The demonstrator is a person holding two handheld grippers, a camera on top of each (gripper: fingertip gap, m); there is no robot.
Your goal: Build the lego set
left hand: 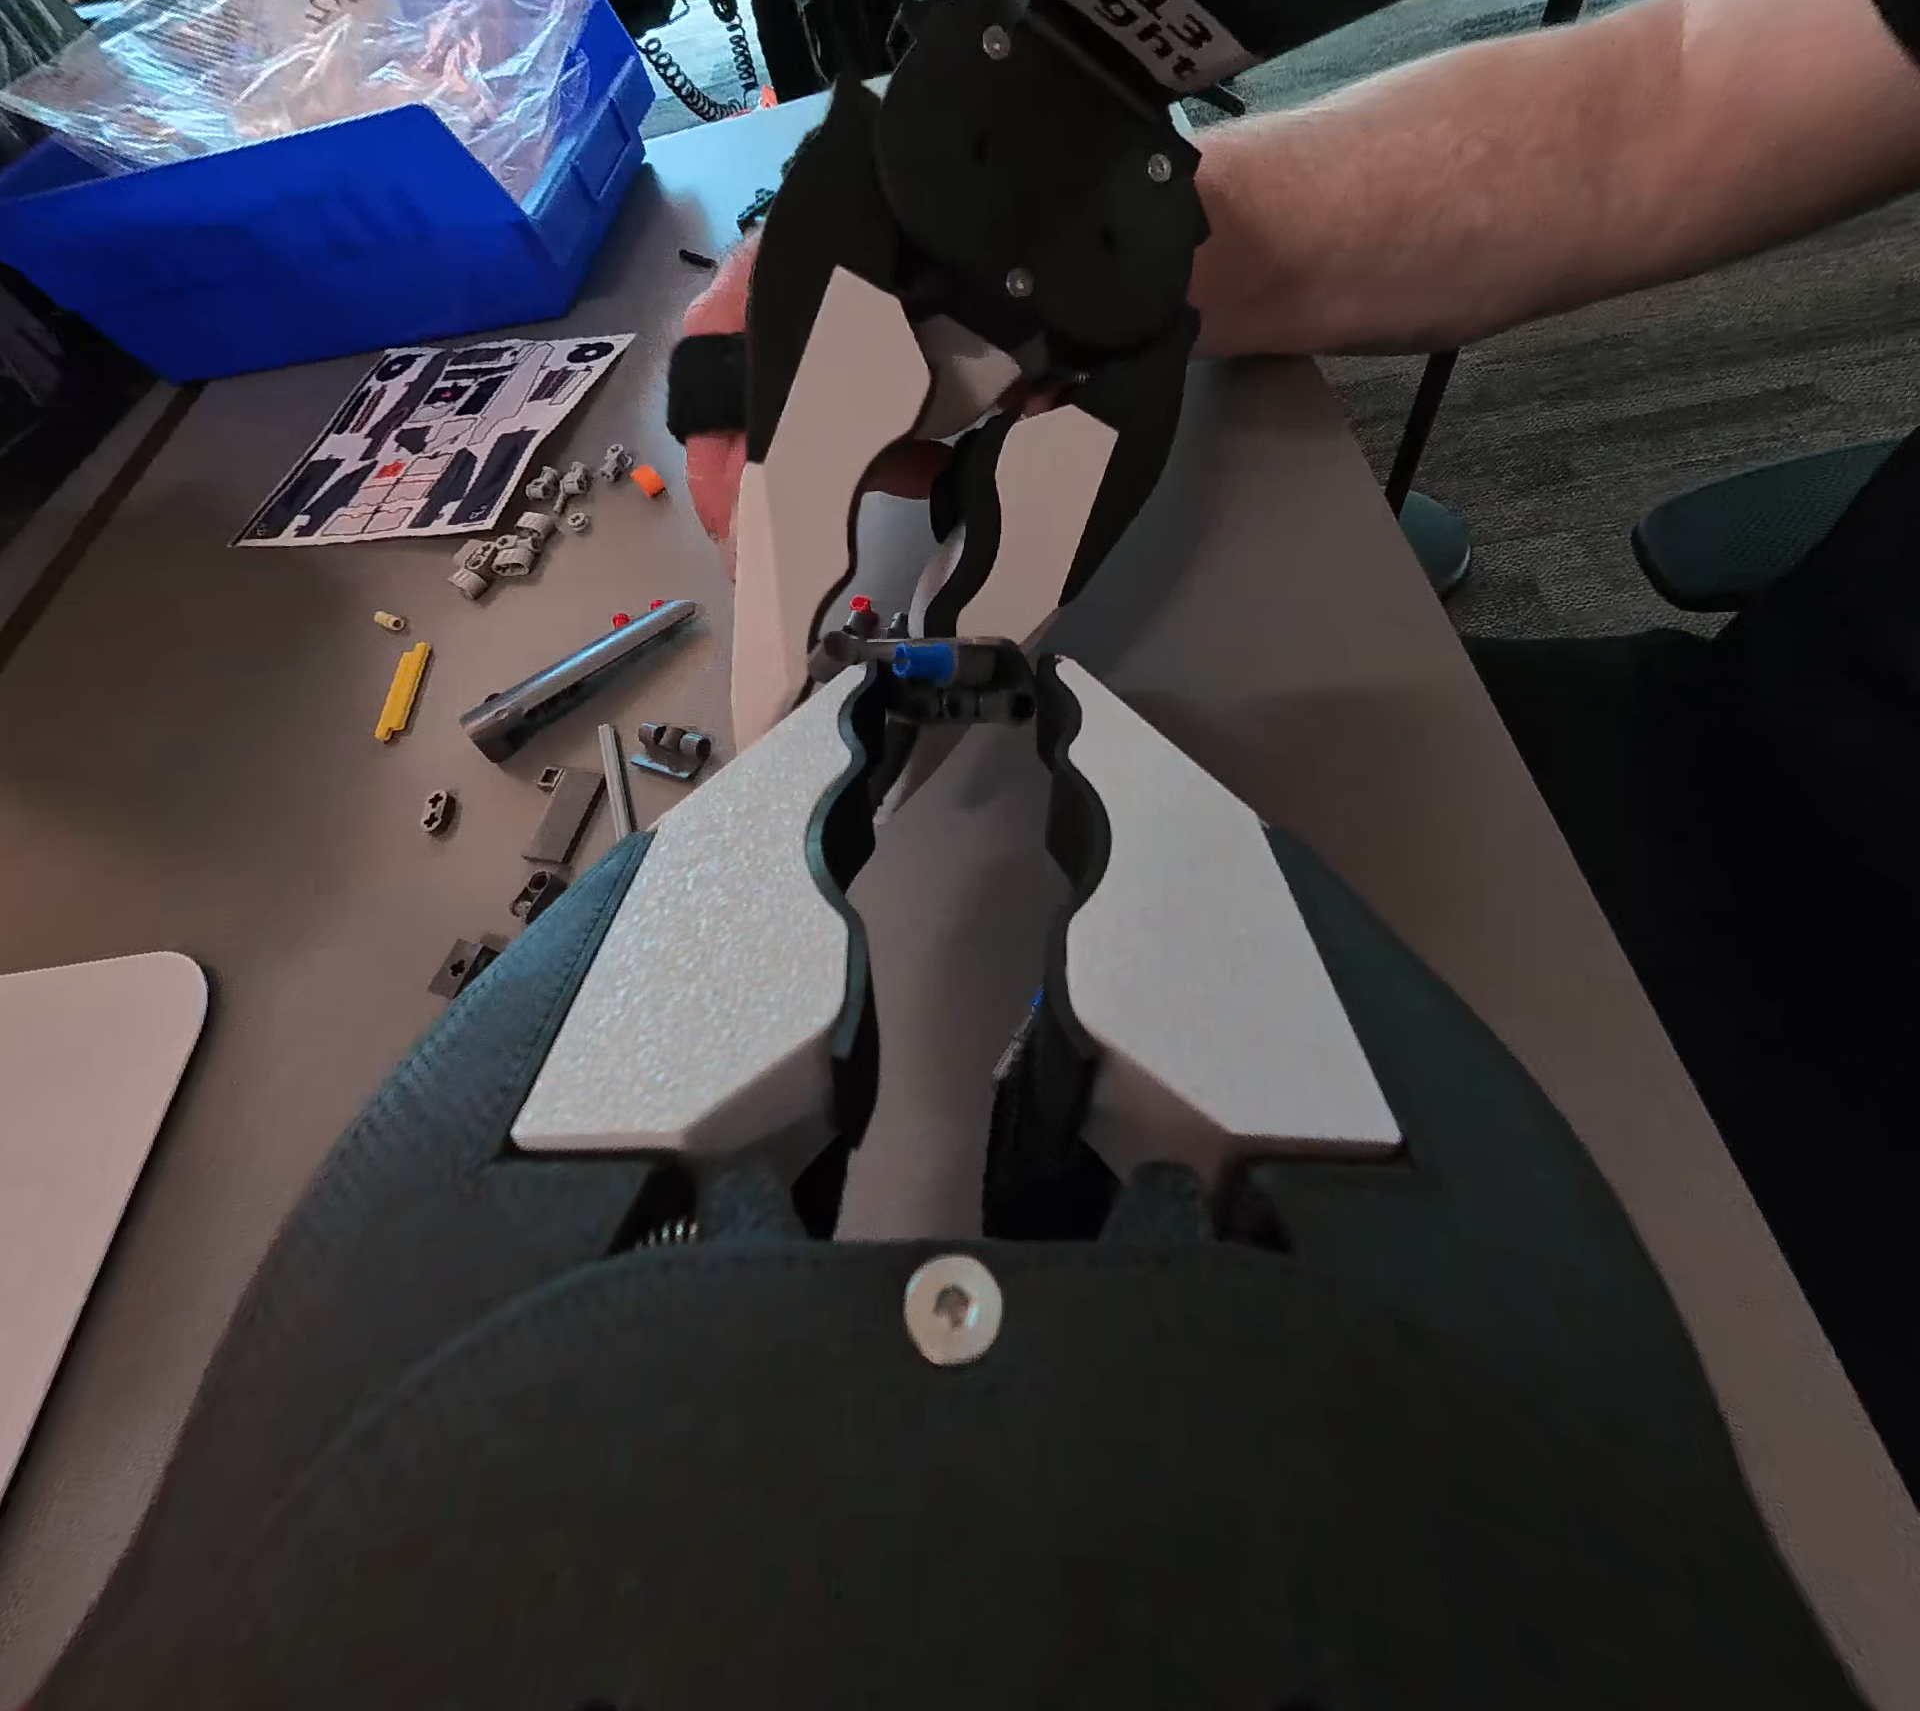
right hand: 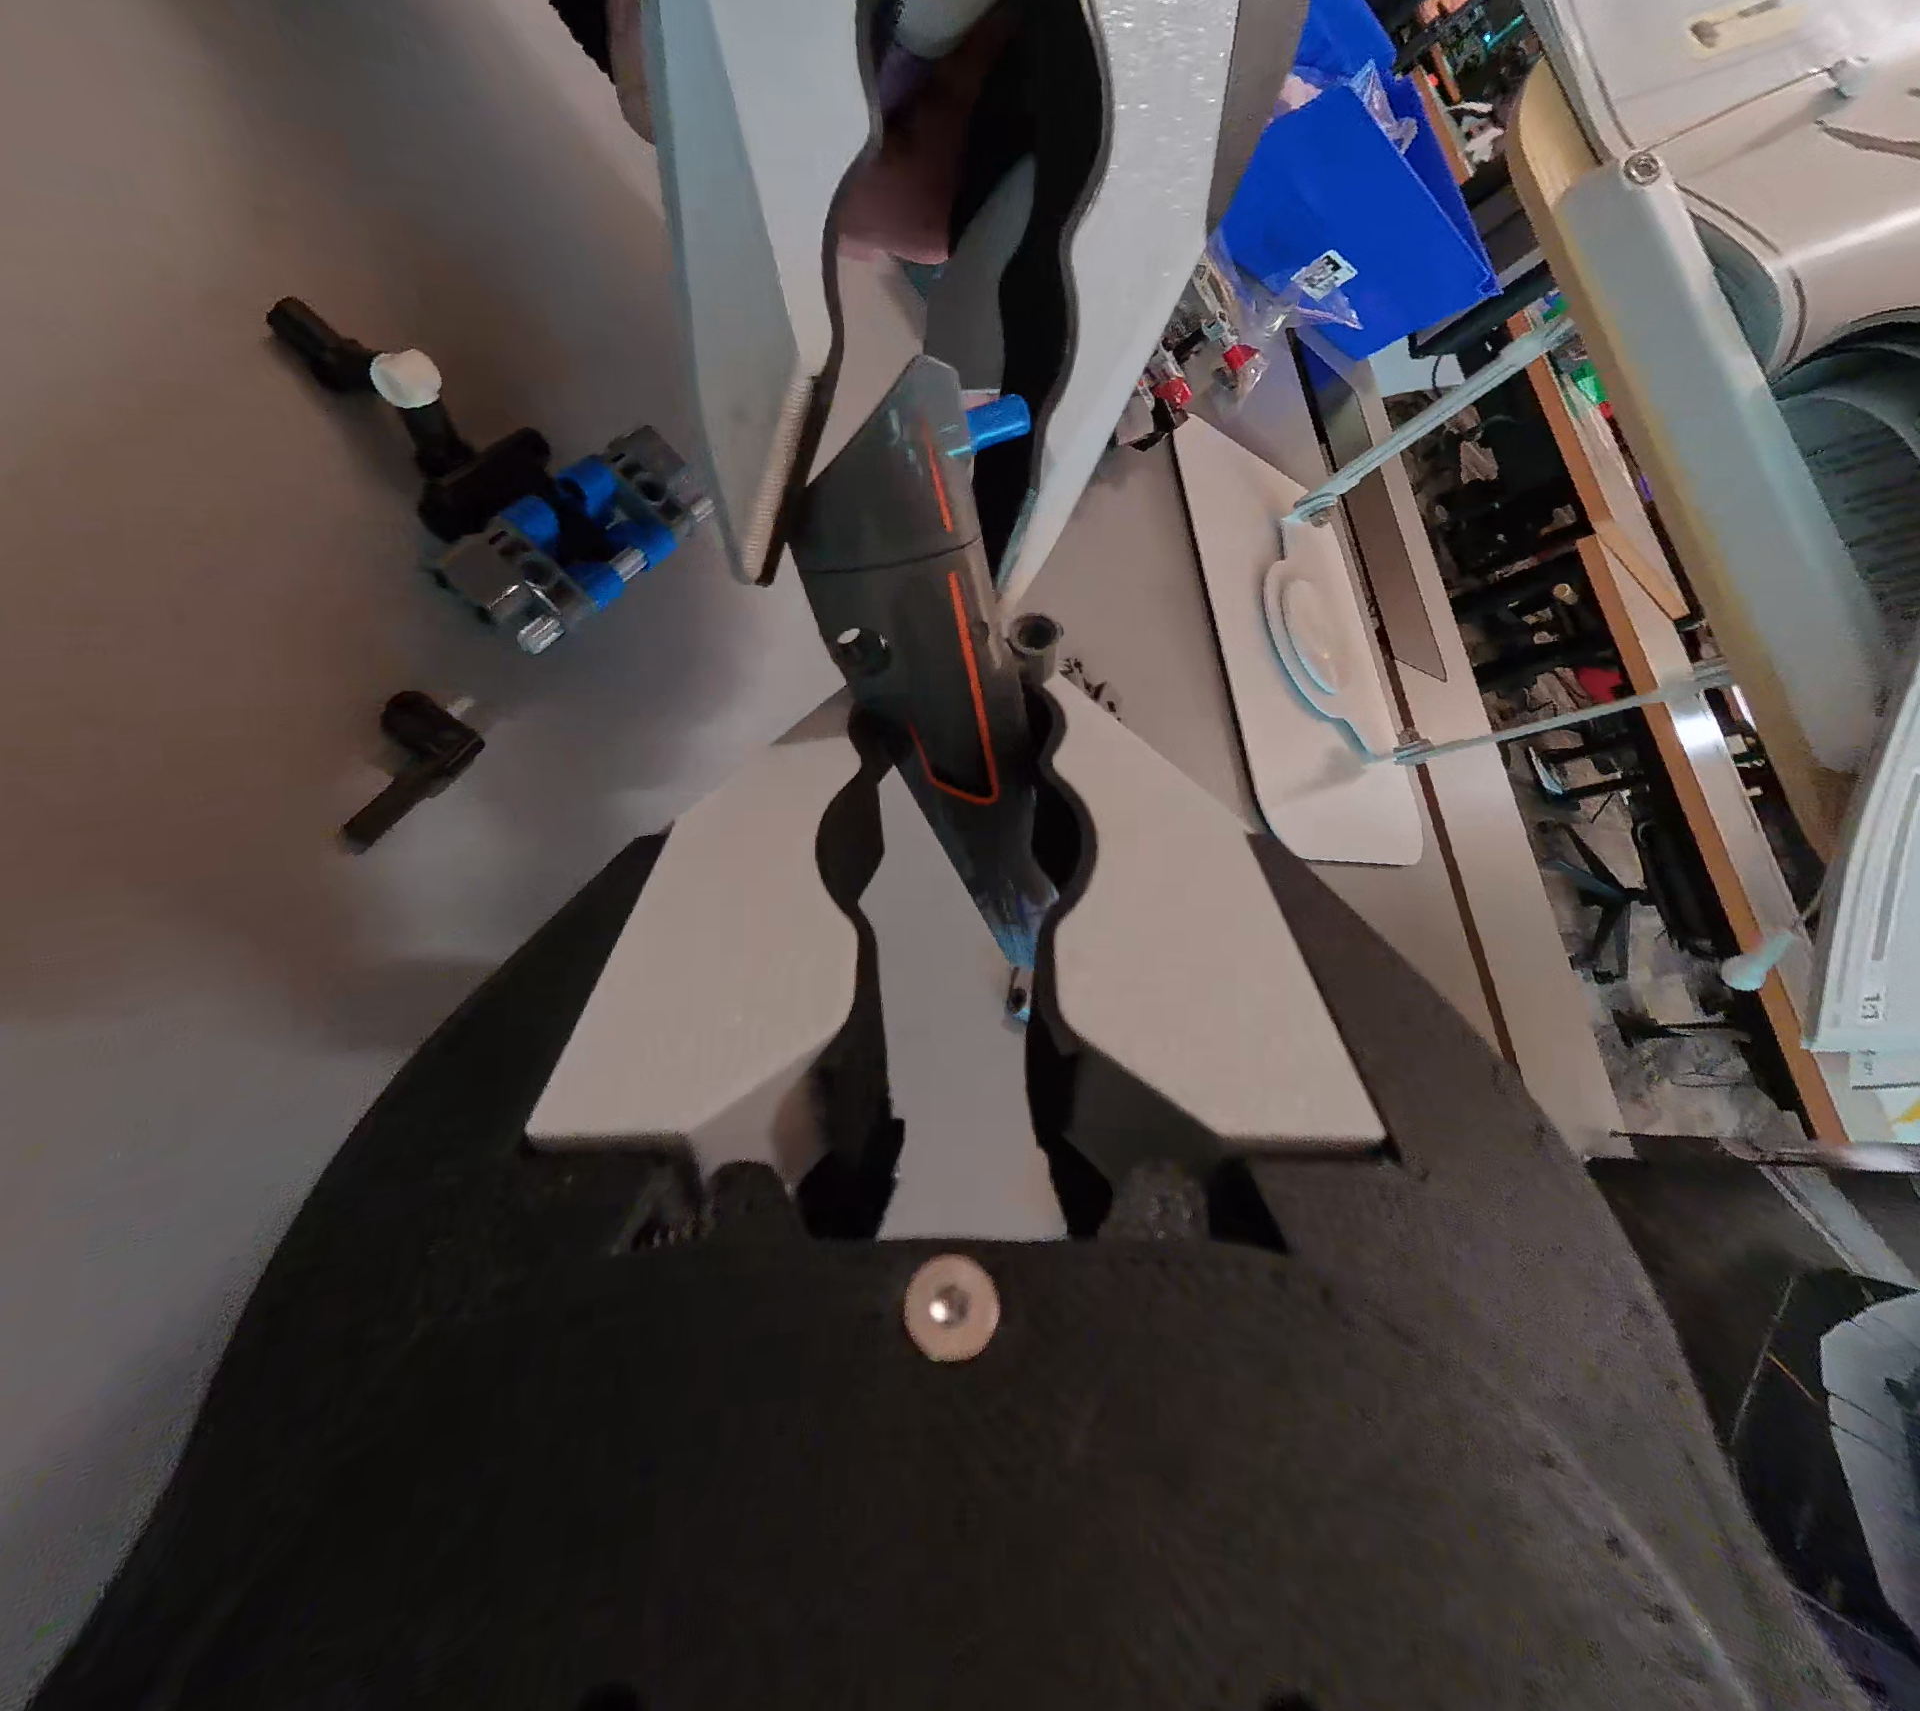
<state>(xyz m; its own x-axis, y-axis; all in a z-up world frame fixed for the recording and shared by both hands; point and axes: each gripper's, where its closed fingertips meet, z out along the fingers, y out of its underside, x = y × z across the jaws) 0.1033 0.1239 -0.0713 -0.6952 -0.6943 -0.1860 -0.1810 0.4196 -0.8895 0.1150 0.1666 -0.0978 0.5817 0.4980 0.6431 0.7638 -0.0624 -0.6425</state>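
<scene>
Left wrist view takes in the grey table with a blue bin at 10 o'clock holding a clear bag, things the right wrist view shows only as a blue sliver at 2 o'clock. Nearer lies a sticker sheet, and at 9 o'clock loose parts: a grey beam with red pins, a yellow piece, an orange bit and small grey connectors. Only this view shows the person's bare forearm at 2 o'clock, behind the right gripper, which comes down from 12 o'clock. The left gripper is closed narrowly on the dark lego panel, which is held up off the table between the two grippers and seen edge-on here, with a blue pin showing. Right wrist view shows the panel's face, dark with orange lines, which the other view hides; the right gripper clamps its lower end while the left gripper pinches the upper end from 12 o'clock. At 9 o'clock this view alone shows a blue-and-grey subassembly on a black axle, and a black angled connector below it, both resting on the table.
</scene>
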